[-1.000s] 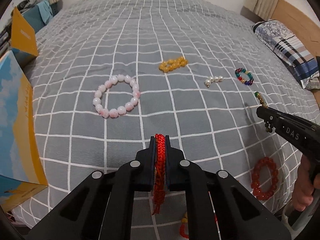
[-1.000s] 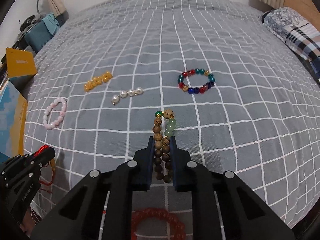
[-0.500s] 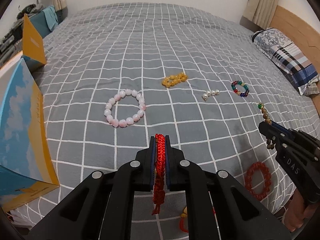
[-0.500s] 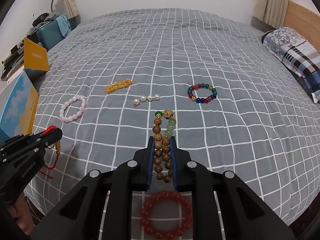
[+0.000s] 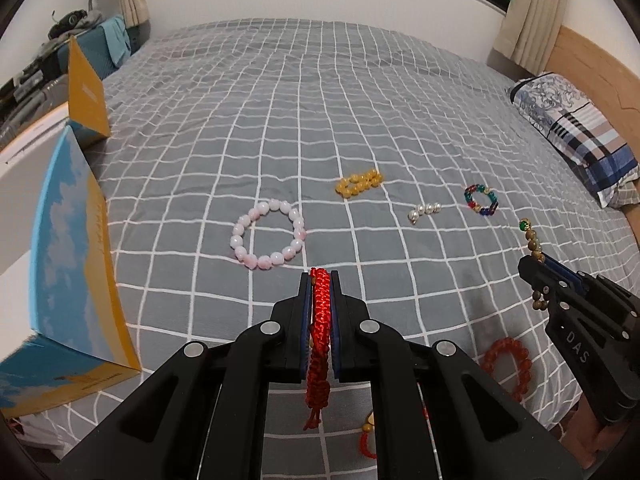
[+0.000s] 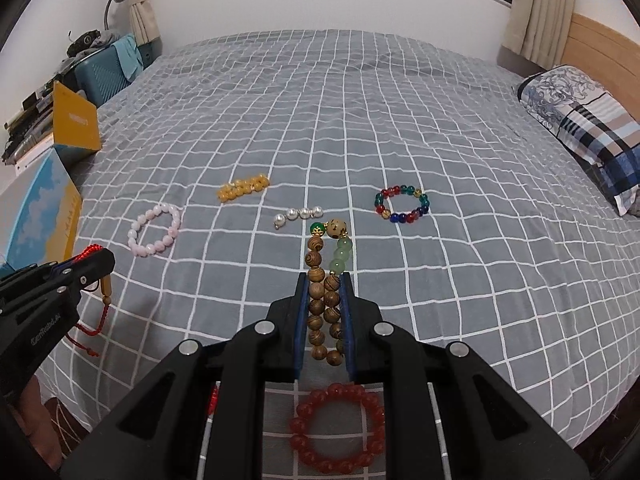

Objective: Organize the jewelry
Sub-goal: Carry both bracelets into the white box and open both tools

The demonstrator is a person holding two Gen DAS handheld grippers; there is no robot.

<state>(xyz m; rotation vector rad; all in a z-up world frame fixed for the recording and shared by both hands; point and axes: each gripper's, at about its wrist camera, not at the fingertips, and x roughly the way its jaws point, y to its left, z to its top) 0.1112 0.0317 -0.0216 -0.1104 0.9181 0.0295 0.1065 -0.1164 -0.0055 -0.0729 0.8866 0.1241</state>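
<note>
Grey checked bed (image 5: 280, 120) now sits further below both cameras, so each hand-held gripper has lifted: left (image 5: 321, 276) clamped on red cord bracelet (image 5: 320, 320), right (image 6: 324, 280) on wooden bead bracelet (image 6: 320, 300), box (image 5: 68, 280) at 9 o'clock.

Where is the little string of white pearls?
The white pearls lie on the bedspread, between the yellow bead bracelet and the multicoloured bracelet.

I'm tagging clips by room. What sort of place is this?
Most likely a bedroom: the bracelets lie on a bed with a gray checked cover, a pillow by a wooden headboard, curtains behind.
</note>
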